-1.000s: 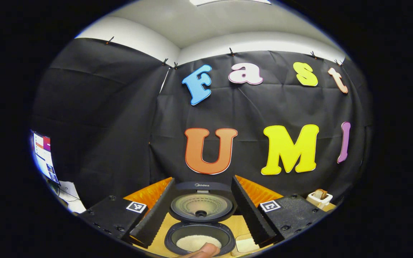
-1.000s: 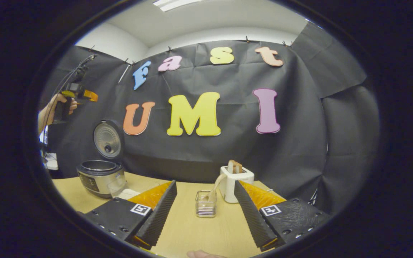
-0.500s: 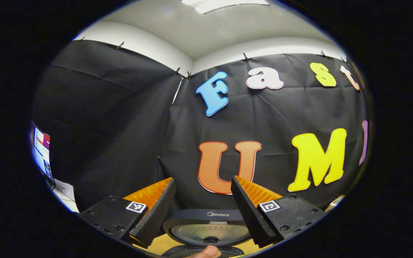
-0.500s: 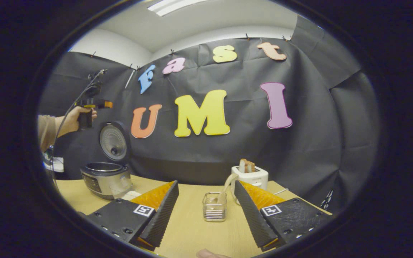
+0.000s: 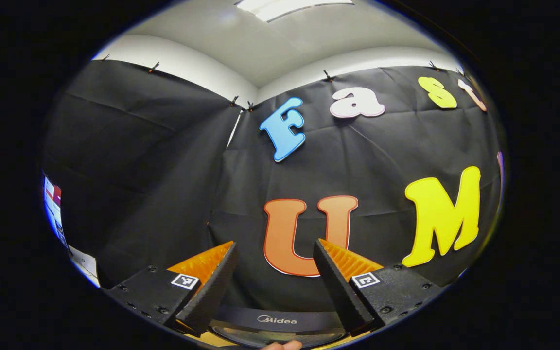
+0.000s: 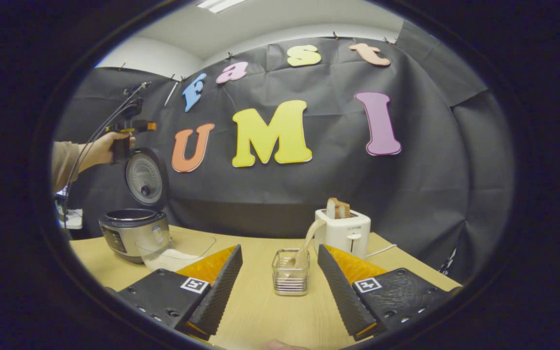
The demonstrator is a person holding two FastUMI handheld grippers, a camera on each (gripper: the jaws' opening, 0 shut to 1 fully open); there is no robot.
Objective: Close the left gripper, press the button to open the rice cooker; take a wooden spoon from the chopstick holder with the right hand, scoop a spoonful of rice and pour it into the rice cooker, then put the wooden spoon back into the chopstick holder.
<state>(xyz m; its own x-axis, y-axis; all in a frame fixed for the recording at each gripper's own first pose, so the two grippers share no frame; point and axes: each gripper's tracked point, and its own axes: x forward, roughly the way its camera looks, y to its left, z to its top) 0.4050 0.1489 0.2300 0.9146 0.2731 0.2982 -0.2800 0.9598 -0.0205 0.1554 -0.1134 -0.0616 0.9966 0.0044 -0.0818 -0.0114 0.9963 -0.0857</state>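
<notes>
The rice cooker [image 6: 134, 234] stands at the table's left end with its lid [image 6: 144, 178] swung up. In the left gripper view just the lid's top edge [image 5: 277, 321] peeks in below my left gripper [image 5: 275, 287], which is open and holds nothing. A hand holds that left gripper [image 6: 130, 129] in the air above the lid. The wire chopstick holder [image 6: 289, 279] stands ahead of my open right gripper [image 6: 280, 291], some way off. A wooden spoon [image 6: 309, 236] leans in it, handle up to the right.
A clear container of rice [image 6: 178, 250] lies just right of the cooker. A white toaster [image 6: 344, 234] with bread in it stands behind the holder. The wooden table [image 6: 265, 316] runs under my right gripper. A screen [image 5: 52, 206] glows at far left.
My left gripper has lifted and tipped up, so the cooker's pot dropped below its view and only the lid's edge remains. The right gripper edged closer to the holder.
</notes>
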